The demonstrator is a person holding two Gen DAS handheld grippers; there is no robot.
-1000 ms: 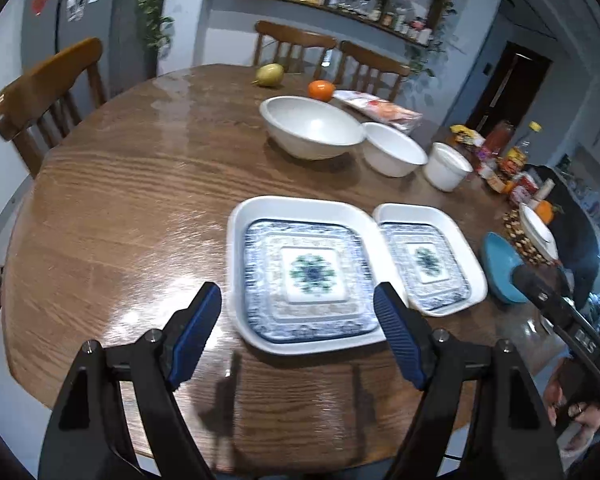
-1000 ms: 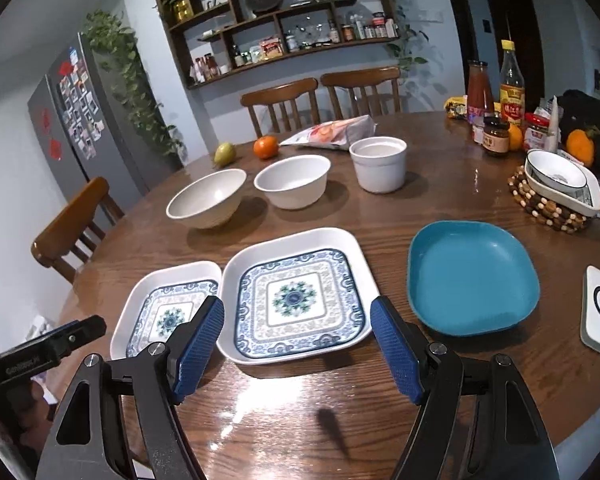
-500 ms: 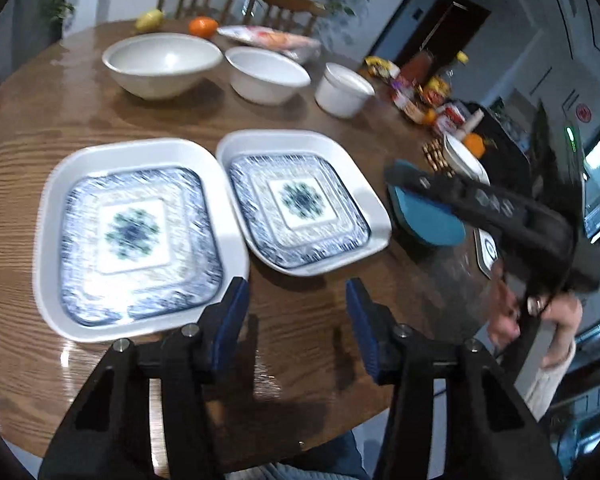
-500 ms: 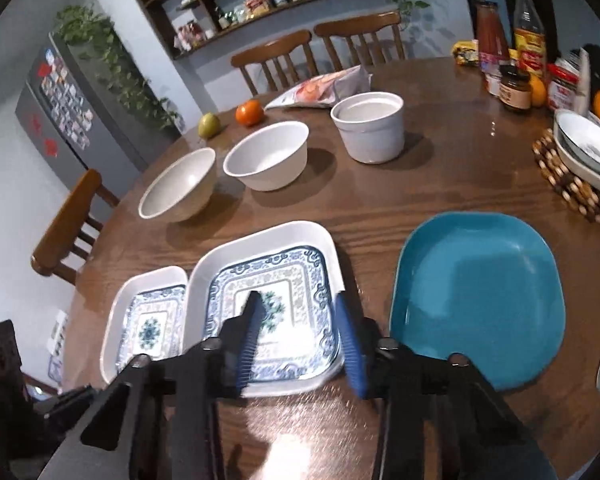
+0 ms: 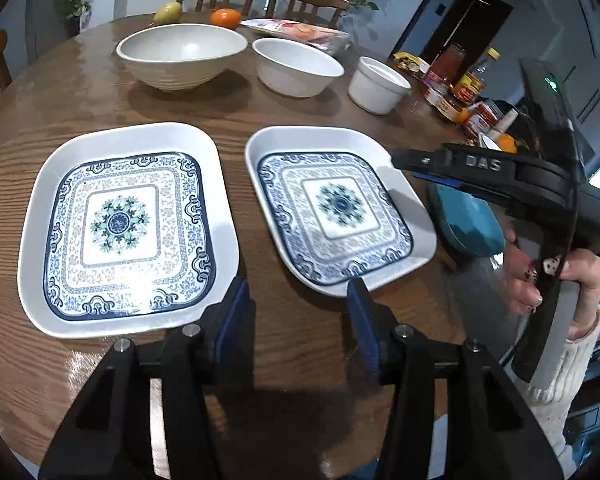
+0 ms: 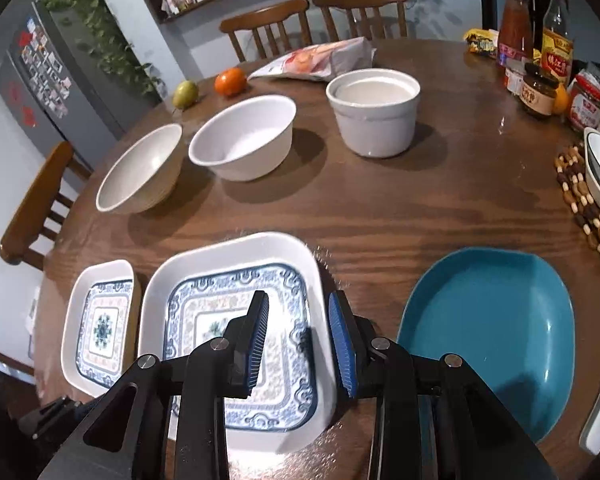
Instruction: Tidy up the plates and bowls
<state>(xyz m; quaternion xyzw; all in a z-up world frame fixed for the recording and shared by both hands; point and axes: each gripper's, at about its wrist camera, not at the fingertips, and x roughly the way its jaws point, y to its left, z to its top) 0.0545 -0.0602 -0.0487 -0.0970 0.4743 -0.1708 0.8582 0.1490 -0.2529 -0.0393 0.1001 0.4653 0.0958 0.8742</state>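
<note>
At six o'clock on the surface (image 6: 380, 208), right tongs (image 6: 298, 340), jaws just narrowed yet gripping nothing, straddle the patterned square plate's (image 6: 236, 264) right rim; left tongs (image 5: 296, 320) likewise empty, half-closed; next: pinch, lift, stack.

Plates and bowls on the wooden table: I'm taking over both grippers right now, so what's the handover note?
Left gripper: open, jaws just been closing, nothing between them, over the round wooden table.
Right gripper: open, just been closing, straddling the right rim of the middle blue-patterned white square plate, not visibly clamped.
Left patterned plate beside it; teal plate on the right; three white bowls stand apart behind.
Done: nothing stacked. Left: probably stack plates, nest bowls.
</note>
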